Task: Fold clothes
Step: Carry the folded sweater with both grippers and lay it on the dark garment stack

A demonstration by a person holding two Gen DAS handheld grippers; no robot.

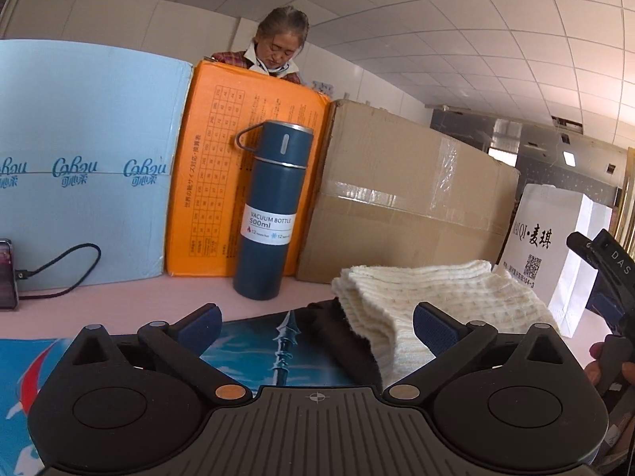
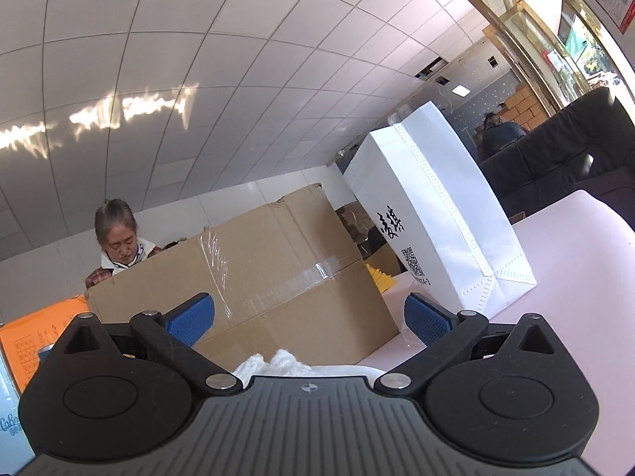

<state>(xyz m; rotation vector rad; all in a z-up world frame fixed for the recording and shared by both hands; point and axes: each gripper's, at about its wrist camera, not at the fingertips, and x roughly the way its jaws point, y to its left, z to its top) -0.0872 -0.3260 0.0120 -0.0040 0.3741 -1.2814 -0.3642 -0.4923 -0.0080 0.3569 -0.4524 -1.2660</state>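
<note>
A cream knitted garment (image 1: 428,297) lies folded in a thick pile on the table, partly over a dark cloth (image 1: 341,337) beneath it. My left gripper (image 1: 317,323) is open just in front of the pile, its blue pads wide apart and touching nothing. The other gripper's black body (image 1: 607,277) shows at the right edge with a hand below it. In the right wrist view my right gripper (image 2: 309,317) is open and tilted up toward the boxes, and only a tuft of the cream knit (image 2: 278,363) peeks out below its jaws.
A blue vacuum bottle (image 1: 274,214) stands behind the pile, in front of an orange box (image 1: 222,182), a cardboard box (image 1: 401,206) and a pale blue pack (image 1: 79,158). A white paper bag (image 2: 436,214) stands at the right. A phone with cable (image 1: 8,273) lies left. A person (image 1: 281,47) sits behind the boxes.
</note>
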